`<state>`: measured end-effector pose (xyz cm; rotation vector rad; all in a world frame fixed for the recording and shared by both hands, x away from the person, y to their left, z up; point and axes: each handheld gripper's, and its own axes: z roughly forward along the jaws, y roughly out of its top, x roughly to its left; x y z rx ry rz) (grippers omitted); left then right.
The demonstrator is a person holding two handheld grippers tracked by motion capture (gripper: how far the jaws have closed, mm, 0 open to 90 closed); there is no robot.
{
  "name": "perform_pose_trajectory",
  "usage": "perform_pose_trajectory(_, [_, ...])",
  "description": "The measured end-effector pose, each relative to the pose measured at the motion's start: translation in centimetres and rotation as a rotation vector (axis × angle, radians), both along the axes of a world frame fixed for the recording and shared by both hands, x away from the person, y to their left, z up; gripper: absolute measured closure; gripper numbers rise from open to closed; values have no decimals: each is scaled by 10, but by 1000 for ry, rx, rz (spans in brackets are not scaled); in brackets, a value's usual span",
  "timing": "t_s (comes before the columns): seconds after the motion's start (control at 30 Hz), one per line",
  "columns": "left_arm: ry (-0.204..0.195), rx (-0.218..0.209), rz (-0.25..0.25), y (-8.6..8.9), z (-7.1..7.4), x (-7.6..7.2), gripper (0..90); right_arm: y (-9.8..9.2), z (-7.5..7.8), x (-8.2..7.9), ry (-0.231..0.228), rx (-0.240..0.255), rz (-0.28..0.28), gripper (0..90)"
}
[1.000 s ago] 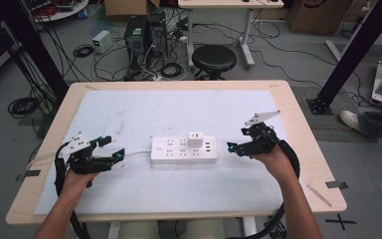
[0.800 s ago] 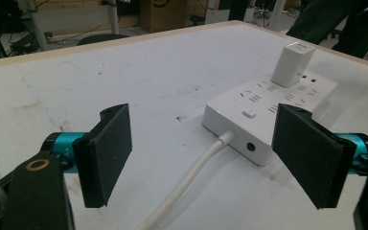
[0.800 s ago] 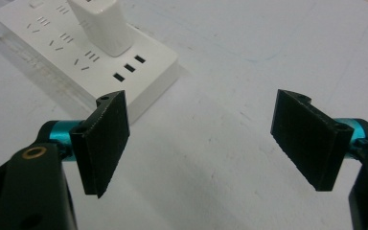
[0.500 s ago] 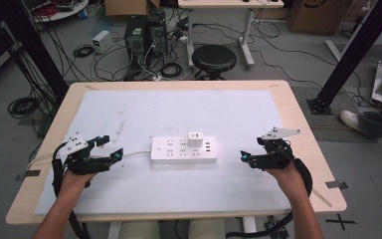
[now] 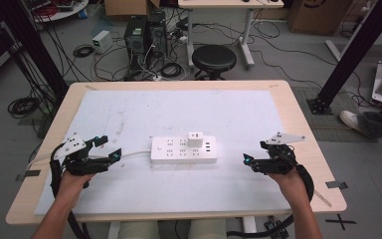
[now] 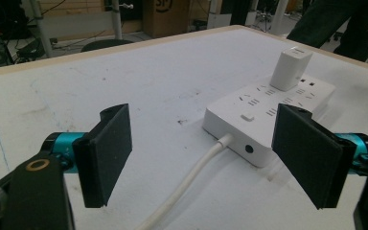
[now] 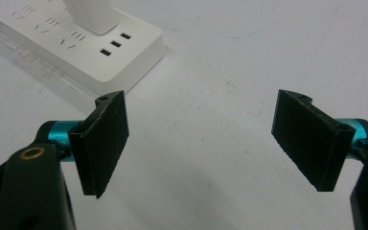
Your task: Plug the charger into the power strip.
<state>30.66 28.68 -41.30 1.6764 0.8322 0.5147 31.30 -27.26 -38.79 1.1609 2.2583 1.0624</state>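
Note:
A white power strip (image 5: 184, 150) lies in the middle of the white mat, with a white charger (image 5: 195, 139) plugged into its top. Its white cable (image 5: 132, 154) runs left toward my left gripper (image 5: 107, 148), which rests open near the table's left edge. In the left gripper view the power strip (image 6: 268, 120), the charger (image 6: 291, 68) and the cable (image 6: 191, 177) lie between and beyond the wide-apart jaws. My right gripper (image 5: 254, 152) rests open at the right, a short way from the strip's end. The right gripper view shows the strip's USB end (image 7: 76, 43) at upper left.
The white mat (image 5: 179, 114) covers most of the wooden table (image 5: 303, 149). Behind the table stand a black stool (image 5: 214, 59), computer towers (image 5: 144, 32) and cables on the floor. A black frame post (image 5: 350, 55) rises at the right.
My right gripper has moved down and toward the right front of the table, away from the strip. The left gripper has shifted slightly left and stays open.

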Motion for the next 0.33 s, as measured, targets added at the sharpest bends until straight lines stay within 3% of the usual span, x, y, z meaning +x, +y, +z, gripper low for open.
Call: perform_pose_trajectory(0.33, [3, 2, -4, -1, 0, -1, 217, 0, -1, -3, 5, 2, -5, 207])
